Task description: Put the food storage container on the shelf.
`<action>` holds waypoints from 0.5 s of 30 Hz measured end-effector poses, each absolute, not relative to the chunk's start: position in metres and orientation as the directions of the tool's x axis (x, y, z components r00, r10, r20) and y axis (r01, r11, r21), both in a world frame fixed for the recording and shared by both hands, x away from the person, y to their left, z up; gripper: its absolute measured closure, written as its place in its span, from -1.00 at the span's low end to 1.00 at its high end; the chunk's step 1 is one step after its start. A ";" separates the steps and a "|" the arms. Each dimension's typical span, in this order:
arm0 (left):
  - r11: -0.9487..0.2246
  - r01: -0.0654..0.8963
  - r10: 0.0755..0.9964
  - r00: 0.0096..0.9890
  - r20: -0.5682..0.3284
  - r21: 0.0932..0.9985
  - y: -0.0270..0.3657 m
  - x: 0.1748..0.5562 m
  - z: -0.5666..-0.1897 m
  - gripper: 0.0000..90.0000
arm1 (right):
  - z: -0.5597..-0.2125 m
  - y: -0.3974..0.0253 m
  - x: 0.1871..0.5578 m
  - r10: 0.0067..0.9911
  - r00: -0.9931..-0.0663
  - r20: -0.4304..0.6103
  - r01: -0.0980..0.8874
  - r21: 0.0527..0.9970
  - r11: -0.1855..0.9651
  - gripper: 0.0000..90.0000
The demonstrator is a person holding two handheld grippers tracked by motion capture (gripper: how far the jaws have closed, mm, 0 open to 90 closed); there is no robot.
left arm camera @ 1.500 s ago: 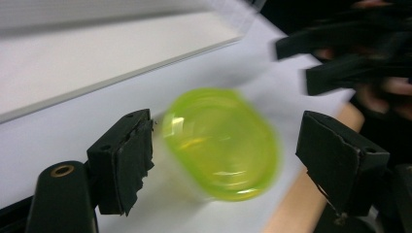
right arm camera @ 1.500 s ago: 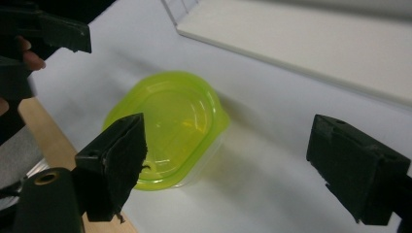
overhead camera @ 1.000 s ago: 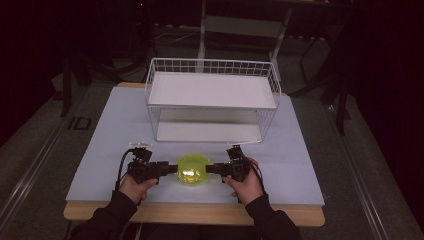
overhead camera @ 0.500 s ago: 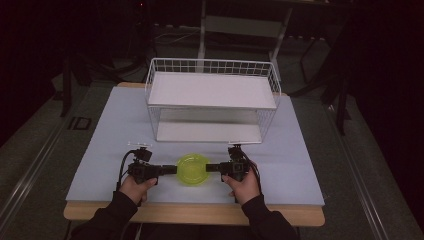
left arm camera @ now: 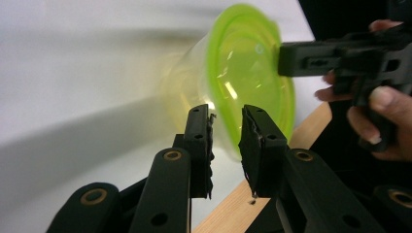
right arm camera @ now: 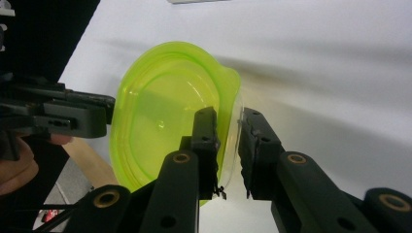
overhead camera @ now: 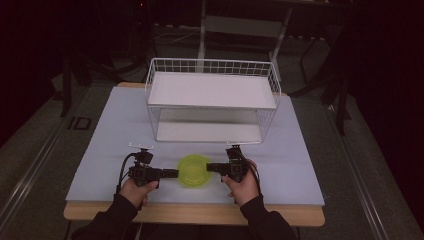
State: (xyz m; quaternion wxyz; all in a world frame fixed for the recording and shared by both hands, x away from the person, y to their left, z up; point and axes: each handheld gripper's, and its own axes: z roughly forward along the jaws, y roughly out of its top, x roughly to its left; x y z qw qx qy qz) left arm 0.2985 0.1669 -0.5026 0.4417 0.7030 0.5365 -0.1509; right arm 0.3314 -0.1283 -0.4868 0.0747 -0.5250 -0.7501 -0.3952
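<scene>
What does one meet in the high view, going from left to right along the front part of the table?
Left gripper → green bowl → right gripper. Each gripper holds the bowl's rim on its own side; the wire rack stands farther back, behind them.

We saw the bowl on the table near its front edge, between our two grippers: the left gripper at the bowl's left rim, the right gripper at its right rim. Behind the bowl, toward the table's far side, stood the wire rack, with one shelf above another. Our hands came in from the front edge.
</scene>
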 end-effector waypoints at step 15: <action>0.004 0.894 0.644 0.341 -0.685 0.449 0.163 0.298 -0.491 0.83 | -0.474 -0.124 0.321 0.722 -0.487 0.492 0.815 0.554 0.172 0.78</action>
